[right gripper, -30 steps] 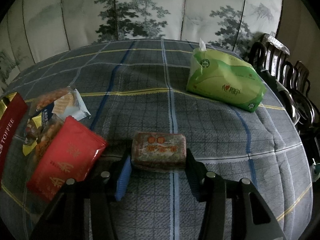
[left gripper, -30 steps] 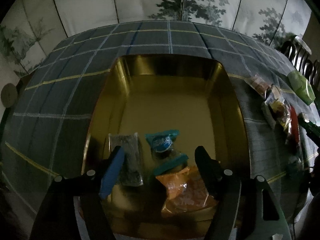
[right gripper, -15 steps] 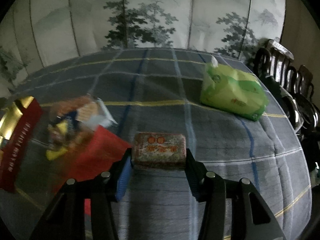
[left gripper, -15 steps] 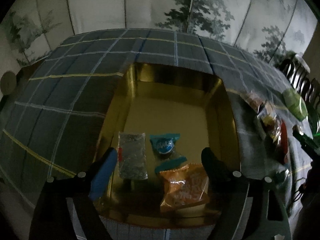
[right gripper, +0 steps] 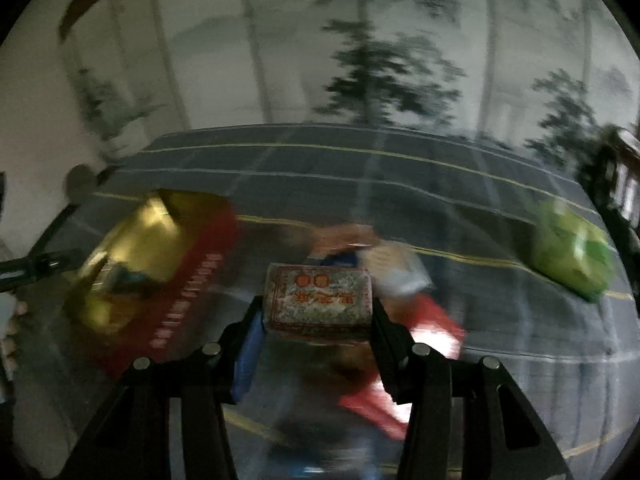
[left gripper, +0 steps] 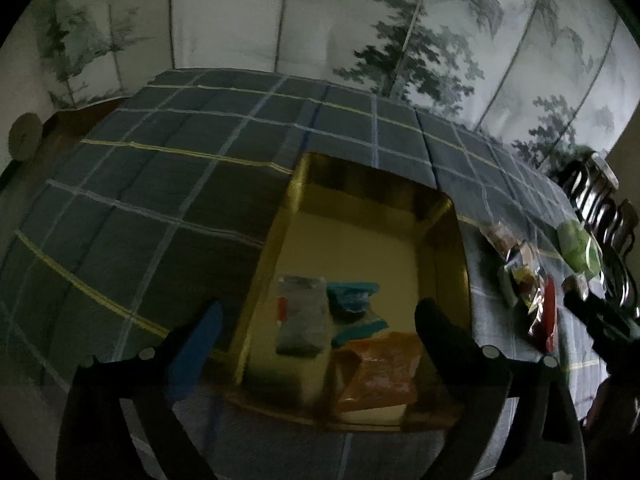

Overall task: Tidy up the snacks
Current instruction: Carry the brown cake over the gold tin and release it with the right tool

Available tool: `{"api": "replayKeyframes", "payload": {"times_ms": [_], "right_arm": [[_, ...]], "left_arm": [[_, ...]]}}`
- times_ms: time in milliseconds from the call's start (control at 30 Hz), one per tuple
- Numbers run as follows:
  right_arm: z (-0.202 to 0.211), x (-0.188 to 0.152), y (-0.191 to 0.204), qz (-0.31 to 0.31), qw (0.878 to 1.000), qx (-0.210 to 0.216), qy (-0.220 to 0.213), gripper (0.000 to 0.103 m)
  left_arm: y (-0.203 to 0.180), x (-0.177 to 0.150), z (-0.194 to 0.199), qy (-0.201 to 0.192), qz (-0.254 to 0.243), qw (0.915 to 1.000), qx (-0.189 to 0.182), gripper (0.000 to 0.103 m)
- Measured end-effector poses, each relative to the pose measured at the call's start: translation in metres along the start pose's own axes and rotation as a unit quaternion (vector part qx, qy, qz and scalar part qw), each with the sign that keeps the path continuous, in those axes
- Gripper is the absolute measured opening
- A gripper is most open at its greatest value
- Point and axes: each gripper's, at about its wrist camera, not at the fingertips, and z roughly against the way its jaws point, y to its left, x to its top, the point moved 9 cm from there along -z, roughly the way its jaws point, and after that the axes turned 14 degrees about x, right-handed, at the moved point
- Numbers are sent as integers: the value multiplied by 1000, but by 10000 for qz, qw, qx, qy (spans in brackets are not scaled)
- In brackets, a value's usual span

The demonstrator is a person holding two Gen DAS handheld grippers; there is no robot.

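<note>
Both fingers of the right gripper [right gripper: 318,312] are pressed against the two short sides of a small brick-shaped snack pack [right gripper: 320,300] with red characters on a speckled wrapper, and the pack is held above the table, in front of the camera. Fingers of the left gripper [left gripper: 316,320] stand wide apart with nothing between them; they hover over the near edge of the gold tray [left gripper: 444,216]. Inside this tray three snacks lie close to the near wall: a grey clear packet [left gripper: 302,320] on the left, a teal packet [left gripper: 354,308] just beside it, and an orange bag [left gripper: 380,372] in the near right part, which covers the lower end of the teal one. The far half of the tray floor is bare. To the right of the tray, on the checked tablecloth [left gripper: 160,184], lies a small heap of other snacks [left gripper: 528,280] with a red packet [left gripper: 550,316] at its near end, and further right a green tissue pack [left gripper: 578,248]. The right wrist view is strongly blurred: the tray appears there only as a gold shape with a red side [right gripper: 160,264], its contents cannot be read, and the pile under the held pack is only smears of red, white and blue. The room is dark, so printed text on the wrappers in the tray is not legible.
</note>
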Motion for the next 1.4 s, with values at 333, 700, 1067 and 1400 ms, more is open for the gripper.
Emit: {"api": "replayKeyframes", "payload": {"times_ms": [333,700,1067,1400], "right_arm": [[-51,1,117,717,9913,1017,426,50],[-100,-17,166,1096,9818,1242,926,50],[-122,-25,172,1102,9809,1168,1100,50],[-111,-22,170,1005,9826,1173,1036,52]], "left_arm": [[50,1,5,4,462,9985,277,98],[80,-10,-1,142,657,9967,453,98],[91,-19,-3,235,737,9958,496,98],[86,-29,-4,336,687,9960,452,98]]}}
